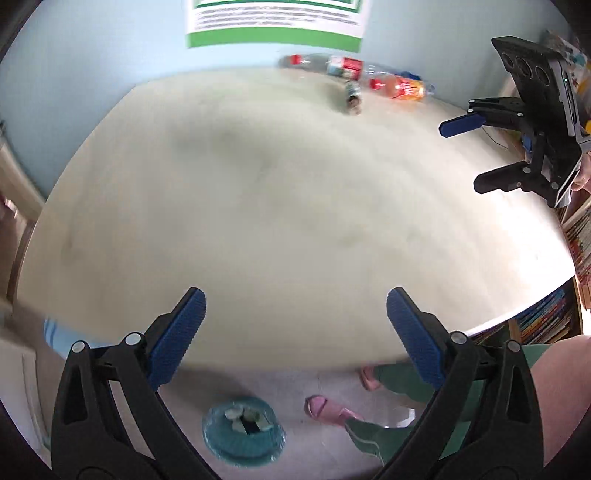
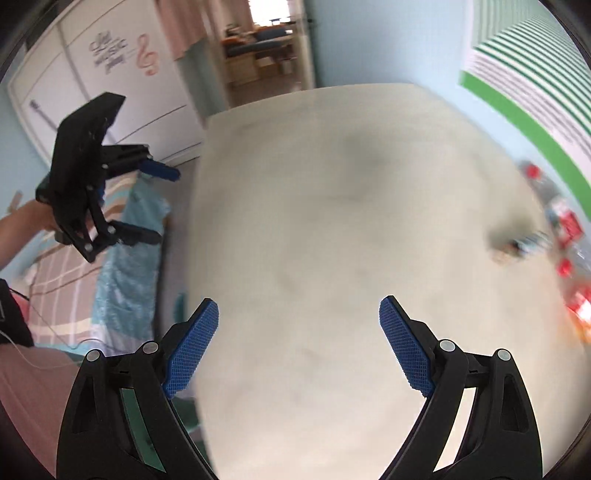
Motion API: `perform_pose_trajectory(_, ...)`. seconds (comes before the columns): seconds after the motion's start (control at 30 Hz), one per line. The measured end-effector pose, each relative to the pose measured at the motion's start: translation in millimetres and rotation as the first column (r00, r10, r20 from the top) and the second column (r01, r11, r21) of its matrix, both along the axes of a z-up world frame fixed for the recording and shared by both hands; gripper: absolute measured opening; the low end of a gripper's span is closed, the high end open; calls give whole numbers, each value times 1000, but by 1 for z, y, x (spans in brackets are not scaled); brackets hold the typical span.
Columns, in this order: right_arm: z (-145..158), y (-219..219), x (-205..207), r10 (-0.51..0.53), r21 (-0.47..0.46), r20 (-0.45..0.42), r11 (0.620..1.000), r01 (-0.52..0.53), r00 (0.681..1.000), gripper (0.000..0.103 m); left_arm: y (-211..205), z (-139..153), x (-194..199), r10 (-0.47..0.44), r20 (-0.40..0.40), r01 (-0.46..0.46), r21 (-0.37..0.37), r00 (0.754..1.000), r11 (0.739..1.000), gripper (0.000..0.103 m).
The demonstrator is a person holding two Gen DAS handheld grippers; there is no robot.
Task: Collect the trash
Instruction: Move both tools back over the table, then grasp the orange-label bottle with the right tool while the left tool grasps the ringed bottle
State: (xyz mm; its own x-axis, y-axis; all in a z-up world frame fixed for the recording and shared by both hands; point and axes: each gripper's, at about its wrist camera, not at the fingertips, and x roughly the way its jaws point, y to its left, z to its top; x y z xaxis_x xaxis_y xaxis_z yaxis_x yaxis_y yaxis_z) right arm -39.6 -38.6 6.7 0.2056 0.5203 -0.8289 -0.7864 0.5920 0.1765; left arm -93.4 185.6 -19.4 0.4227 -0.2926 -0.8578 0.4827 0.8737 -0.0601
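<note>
Several pieces of trash lie at the far edge of the pale table point(image 1: 277, 206) by the wall: a clear bottle with a red cap and red label point(image 1: 325, 64), an orange drink bottle point(image 1: 400, 86) and a small can point(image 1: 352, 96). In the right wrist view they are a blur at the right point(image 2: 565, 229). A teal bin point(image 1: 243, 430) with trash in it stands on the floor below the table's near edge. My left gripper point(image 1: 295, 310) is open and empty over the near edge. My right gripper point(image 2: 299, 321) is open and empty over the table; it also shows in the left wrist view point(image 1: 476, 155).
A green and white poster point(image 1: 273, 22) hangs on the blue wall behind the table. Bookshelves point(image 1: 546, 317) stand at the right. The person's legs and pink slippers point(image 1: 325, 406) are by the bin. A bed with a striped cover point(image 2: 122, 240) lies left of the table.
</note>
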Motion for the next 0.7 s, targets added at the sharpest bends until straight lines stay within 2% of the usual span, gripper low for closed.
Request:
perform_pose_trajectory(0.17,7,-91,28,-131,-12,-5,991,131,991,88,-92,17,56,-137,53,134,66,989,989,96)
perform_pose_trajectory(0.27,11,-132,39,-168,-32,58,985,170,984,88,-140,24,89,-187,83,180,89,979,980,96)
perform_pose_trajectory(0.37,12,-173,63,-216,-57,97,973,222,971,88,-173,27,121,-197,90,188,103,976,977,96)
perform_pose_trajectory(0.47,6,-208,92,-244,-94,142,961,259,959,89,-196,23,148,-193,92,186,80,977,979,96)
perform_pose_trajectory(0.7,-19,-261,172,-200,-207,239,946,251,950,89,-251,-8,211,-169,54,164,87,984,983,96)
